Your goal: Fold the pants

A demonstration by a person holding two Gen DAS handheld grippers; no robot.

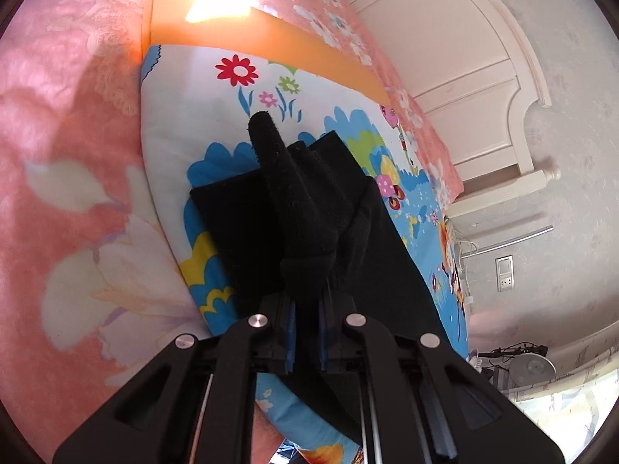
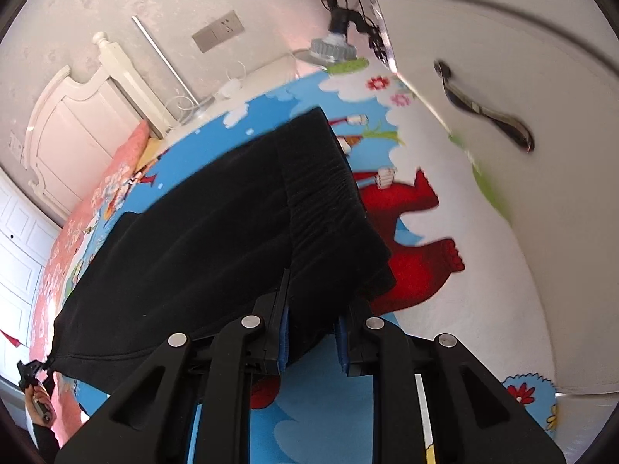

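Black pants [image 1: 294, 208] lie on a cartoon-print sheet [image 1: 216, 123] on the bed. In the left wrist view my left gripper [image 1: 307, 301] is shut on a bunched-up end of the pants, and a fold of it sticks up ahead of the fingers. The right wrist view shows the pants [image 2: 216, 232] spread wide, with the ribbed waistband [image 2: 329, 193] on the right. My right gripper [image 2: 311, 328] is shut on the waistband's near corner. The other gripper [image 2: 33, 373], held in a hand, shows small at the far left end of the pants.
A pink floral bedspread [image 1: 69, 154] and an orange sheet [image 1: 240, 34] lie beyond the cartoon sheet. A white headboard [image 2: 77, 116] stands at the bed's end. A white door with a dark handle [image 2: 487, 112] is close on the right.
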